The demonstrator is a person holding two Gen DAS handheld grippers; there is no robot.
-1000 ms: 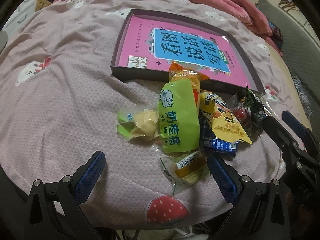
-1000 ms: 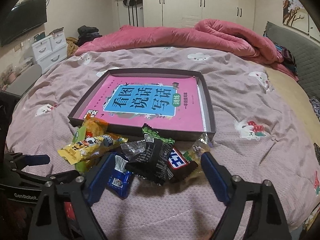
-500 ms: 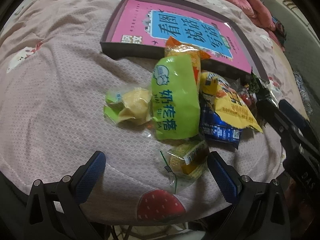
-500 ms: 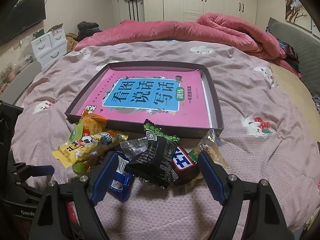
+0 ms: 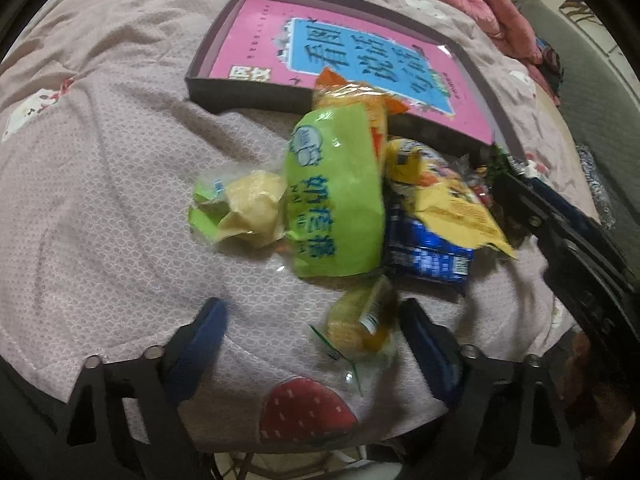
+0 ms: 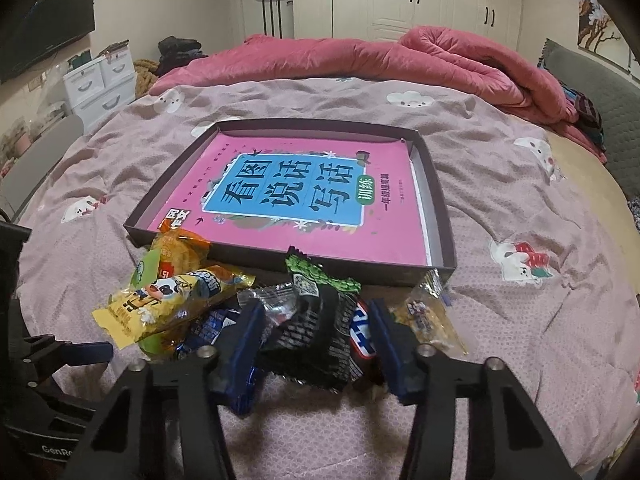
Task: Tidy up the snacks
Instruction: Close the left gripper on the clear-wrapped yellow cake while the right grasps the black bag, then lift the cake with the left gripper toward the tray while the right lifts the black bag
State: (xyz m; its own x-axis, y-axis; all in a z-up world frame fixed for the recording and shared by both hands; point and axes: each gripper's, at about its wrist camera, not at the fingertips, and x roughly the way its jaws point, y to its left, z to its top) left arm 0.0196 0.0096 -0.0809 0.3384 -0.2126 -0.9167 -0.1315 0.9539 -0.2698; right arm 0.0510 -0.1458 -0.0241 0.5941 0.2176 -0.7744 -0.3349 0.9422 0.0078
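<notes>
Left wrist view: left gripper (image 5: 312, 336) closing, fingers still spread around a small clear-wrapped yellow cake (image 5: 362, 322) lying on the bed (image 5: 100, 200); right finger (image 5: 424, 344) just beside it, left finger well apart. Snack pile sitting at 12 o'clock of the cake: green packet (image 5: 336, 196), yellow packet (image 5: 444, 200), blue packet (image 5: 428, 252), pale wafer pack (image 5: 240, 212) at 10 o'clock. Dark tray (image 5: 240, 96) holding a pink book (image 5: 360, 48) lying beyond.

Right wrist view: right gripper (image 6: 316, 332) closing on the black packet (image 6: 316, 332), fingers flanking it; contact unclear. Tray at 12 o'clock.
</notes>
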